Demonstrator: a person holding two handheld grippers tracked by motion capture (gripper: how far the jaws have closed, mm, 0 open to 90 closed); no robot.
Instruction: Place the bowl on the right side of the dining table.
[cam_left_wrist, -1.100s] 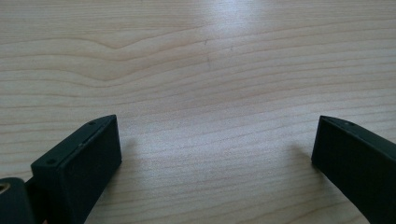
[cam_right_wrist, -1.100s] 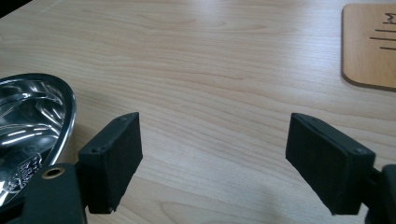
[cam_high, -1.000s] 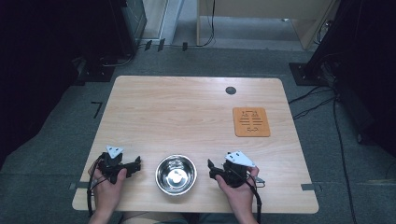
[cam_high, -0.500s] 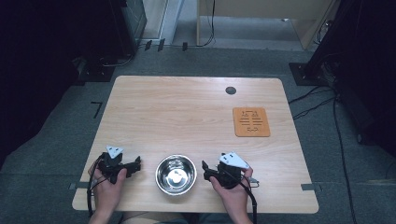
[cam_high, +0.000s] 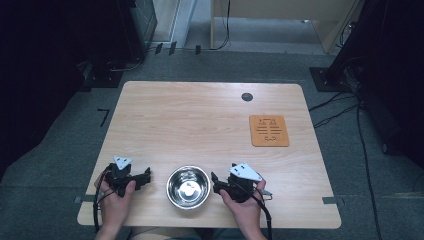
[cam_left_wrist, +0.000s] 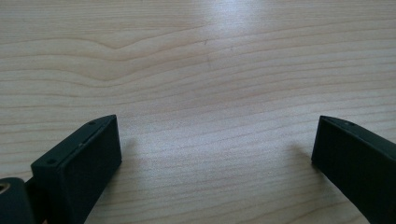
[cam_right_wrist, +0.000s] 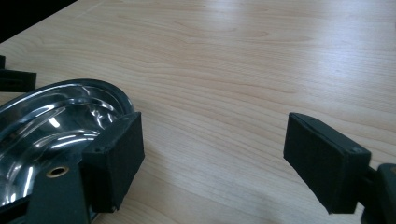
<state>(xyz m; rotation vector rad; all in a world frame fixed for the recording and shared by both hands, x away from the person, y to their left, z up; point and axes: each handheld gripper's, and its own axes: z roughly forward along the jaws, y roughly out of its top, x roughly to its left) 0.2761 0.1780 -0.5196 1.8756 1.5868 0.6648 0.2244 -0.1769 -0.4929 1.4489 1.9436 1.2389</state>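
Note:
A shiny steel bowl (cam_high: 188, 186) sits near the table's front edge, between the two hands. My left gripper (cam_high: 146, 178) rests on the wood to the left of the bowl, pointing toward it. Its jaws are wide open over bare tabletop (cam_left_wrist: 215, 144). My right gripper (cam_high: 215, 183) lies just right of the bowl and points left at it. It is open too (cam_right_wrist: 215, 149). In the right gripper view the bowl (cam_right_wrist: 51, 121) lies beside and partly behind the left-hand jaw, with nothing between the jaws.
An orange-brown square mat (cam_high: 269, 130) lies on the right side of the wooden table (cam_high: 200, 120). A small dark round hole (cam_high: 246, 97) sits near the far edge. Cables trail from both grippers over the front edge.
My right gripper has slid left, closer to the bowl's rim. The left gripper and the bowl have stayed where they were.

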